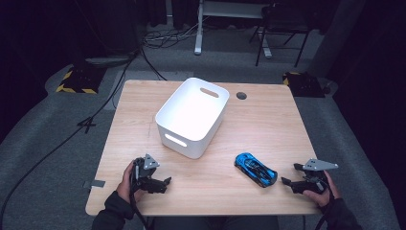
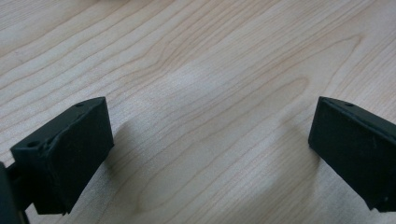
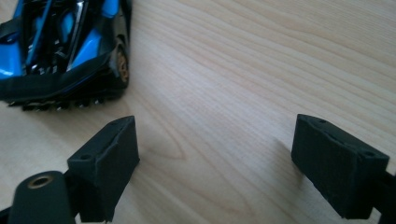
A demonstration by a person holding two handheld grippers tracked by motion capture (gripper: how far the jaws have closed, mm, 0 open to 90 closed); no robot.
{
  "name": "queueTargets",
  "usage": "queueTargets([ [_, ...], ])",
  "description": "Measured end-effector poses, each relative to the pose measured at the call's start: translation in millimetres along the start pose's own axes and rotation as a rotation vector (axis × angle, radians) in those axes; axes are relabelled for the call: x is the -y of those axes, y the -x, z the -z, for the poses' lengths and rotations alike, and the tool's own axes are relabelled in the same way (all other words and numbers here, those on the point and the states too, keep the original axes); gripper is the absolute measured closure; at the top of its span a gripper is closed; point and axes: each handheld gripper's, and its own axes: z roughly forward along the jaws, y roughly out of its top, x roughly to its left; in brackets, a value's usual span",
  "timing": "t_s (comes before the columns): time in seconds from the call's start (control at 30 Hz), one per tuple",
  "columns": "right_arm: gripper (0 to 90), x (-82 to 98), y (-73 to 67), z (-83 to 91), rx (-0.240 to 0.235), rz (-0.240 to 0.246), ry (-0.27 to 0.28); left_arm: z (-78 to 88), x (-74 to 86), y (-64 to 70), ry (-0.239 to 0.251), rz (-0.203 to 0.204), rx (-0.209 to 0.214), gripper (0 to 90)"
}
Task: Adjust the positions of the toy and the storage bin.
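A blue and black toy car (image 1: 255, 169) lies on the wooden table (image 1: 268, 124), right of centre near the front. My right gripper (image 1: 292, 175) rests just right of the car, open, with bare wood between its jaws. In the right gripper view the car's rear (image 3: 65, 51) sits at the upper left, a little beyond the left jaw of my right gripper (image 3: 215, 163). My left gripper (image 1: 165, 182) rests near the front left of the table, held by a hand. In the left gripper view my left gripper (image 2: 210, 149) stands wide open over bare wood.
A white plastic bin (image 1: 193, 116) with handle slots stands at the table's middle, behind both grippers. A round cable hole (image 1: 241, 95) sits at the back edge. Cables, a chair and desk legs stand on the grey floor beyond.
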Motion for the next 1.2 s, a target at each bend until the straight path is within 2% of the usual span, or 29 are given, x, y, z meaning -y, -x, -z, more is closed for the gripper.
queueTargets([
  [0.07,15.1,1.3,-3.7,1.6,-0.031,0.024,0.000,-0.1,1.0,1.6,0.000,-0.028,0.044,0.2],
  [0.1,15.0,1.7,-5.5,2.0,-0.040,0.038,-0.001,0.1,0.5,1.2,0.001,-0.036,0.035,0.3],
  [0.3,15.0,2.4,-18.9,3.0,-0.113,0.101,-0.003,-0.2,1.1,1.9,0.000,-0.029,0.044,0.3],
  [0.4,13.8,1.0,-24.8,1.5,-0.130,0.117,-0.006,0.3,1.8,2.1,0.000,-0.029,0.035,0.3],
  [0.5,12.6,-0.4,-29.1,-0.5,-0.136,0.127,-0.004,0.4,1.9,2.3,-0.002,-0.026,0.036,0.3],
  [0.57,7.1,-4.4,-35.4,-5.3,-0.134,0.127,-0.019,0.4,1.9,2.2,-0.002,-0.025,0.036,0.3],
  [0.7,4.0,-8.2,-41.0,-10.1,-0.149,0.142,-0.026,-0.1,1.2,1.3,0.000,-0.030,0.052,0.2],
  [0.8,0.7,-10.5,-43.9,-13.0,-0.143,0.142,-0.037,0.0,1.1,1.1,-0.001,-0.031,0.049,0.1],
  [1.2,0.7,-25.5,-64.4,-29.6,-0.134,0.133,-0.039,0.0,1.1,1.1,0.000,-0.031,0.047,0.1],
])
